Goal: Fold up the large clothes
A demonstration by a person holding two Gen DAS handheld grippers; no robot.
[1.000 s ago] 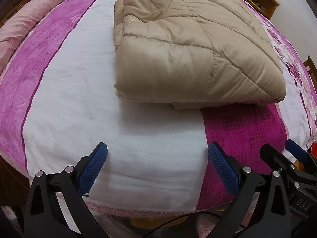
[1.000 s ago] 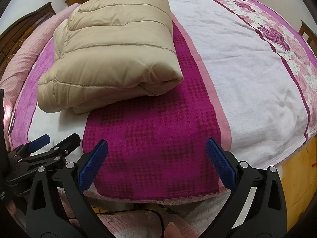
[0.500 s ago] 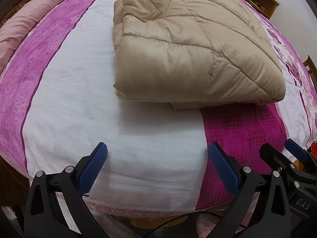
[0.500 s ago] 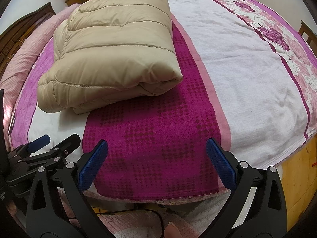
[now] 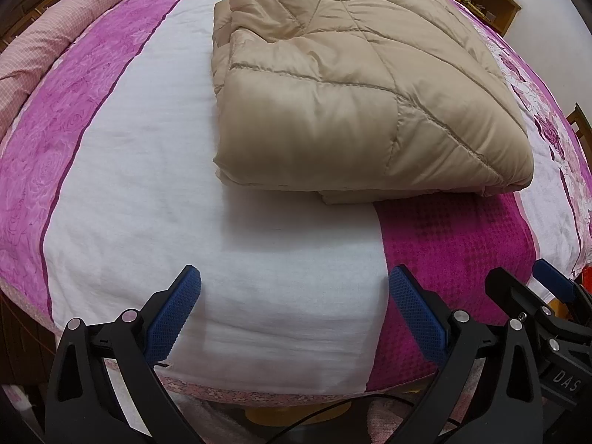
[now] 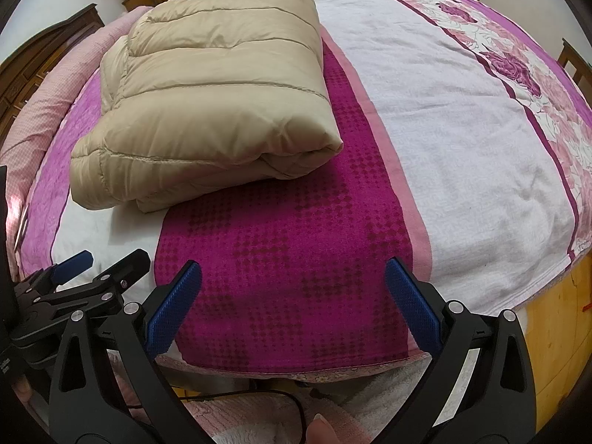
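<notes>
The bed [image 5: 155, 170] spreads under me in white, pink and magenta bands. My folded beige quilted down coat [image 5: 347, 92] lies as a thick bundle on it, partly on the white band, partly on the magenta blanket strip [image 6: 292, 244]. My left gripper [image 5: 294, 309] and right gripper [image 6: 292, 305] both hang above the near edge, jaws spread wide, holding nothing, well apart from the coat.

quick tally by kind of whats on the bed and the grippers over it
folded beige puffer garment: 1
magenta patterned blanket: 1
white blanket: 1
grippers, both open and empty: 2, left gripper and right gripper
total: 5
</notes>
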